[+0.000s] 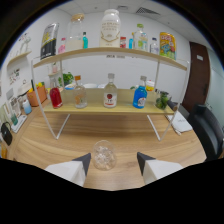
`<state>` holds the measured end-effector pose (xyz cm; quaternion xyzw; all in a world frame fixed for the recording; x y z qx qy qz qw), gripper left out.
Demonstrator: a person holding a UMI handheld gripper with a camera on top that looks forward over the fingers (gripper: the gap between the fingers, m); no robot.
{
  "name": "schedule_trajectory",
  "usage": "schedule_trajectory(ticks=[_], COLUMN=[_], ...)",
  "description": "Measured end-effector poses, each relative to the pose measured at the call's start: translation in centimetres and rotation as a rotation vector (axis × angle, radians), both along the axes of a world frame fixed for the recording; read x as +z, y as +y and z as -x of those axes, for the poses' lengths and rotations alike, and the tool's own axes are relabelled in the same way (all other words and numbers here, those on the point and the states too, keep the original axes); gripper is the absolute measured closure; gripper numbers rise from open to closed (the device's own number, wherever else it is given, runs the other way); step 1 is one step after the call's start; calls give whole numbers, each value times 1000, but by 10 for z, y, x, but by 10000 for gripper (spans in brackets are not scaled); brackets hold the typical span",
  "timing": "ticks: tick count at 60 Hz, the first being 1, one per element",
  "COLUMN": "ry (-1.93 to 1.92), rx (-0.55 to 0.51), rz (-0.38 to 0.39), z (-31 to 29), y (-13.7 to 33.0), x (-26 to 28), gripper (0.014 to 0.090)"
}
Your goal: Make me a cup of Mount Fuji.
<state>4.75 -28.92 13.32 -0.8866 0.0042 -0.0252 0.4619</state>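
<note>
I could not read any of the labels from my seat; the print on every bottle was too small to make out. On the lower shelf [107, 108] of the white wire rack stood a row of bottles: a red bottle [55, 96], a clear one with an orange label [79, 93], a clear bottle with a red-and-white label [110, 92], and a blue bottle [140, 94], with a dark green jar [162, 100] at the far end. The upper shelf [107, 50] carried a black-and-yellow package [48, 41], a large pale jar [110, 27], several small bottles and a yellow packet [167, 44].

The glass [104, 154], clear and holding what looked like ice, stood on the wooden desk [55, 145] between my jaws, with a gap at either side. The gripper [114, 161] had its jaws spread wide, touching nothing.

There was open desk between the glass and the rack's legs, and the rack's lower shelf sat well above the desk. To one side of the rack I saw an orange pot [37, 95] and small clutter near the desk's edge; to the other, papers [182, 123] and a dark chair [209, 131]. Behind were a white wall, a tiled ceiling and a dark door [200, 75].
</note>
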Motion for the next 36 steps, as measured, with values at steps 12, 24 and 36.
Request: schedule_trajectory(ticks=[12,24,36], ry=[0,17,75], rx=[-16,-35,2], rz=[5,26,-62], z=[-2,5,50], y=[-9,-35,-29], x=[2,-7,12], gripper=[189,196,196])
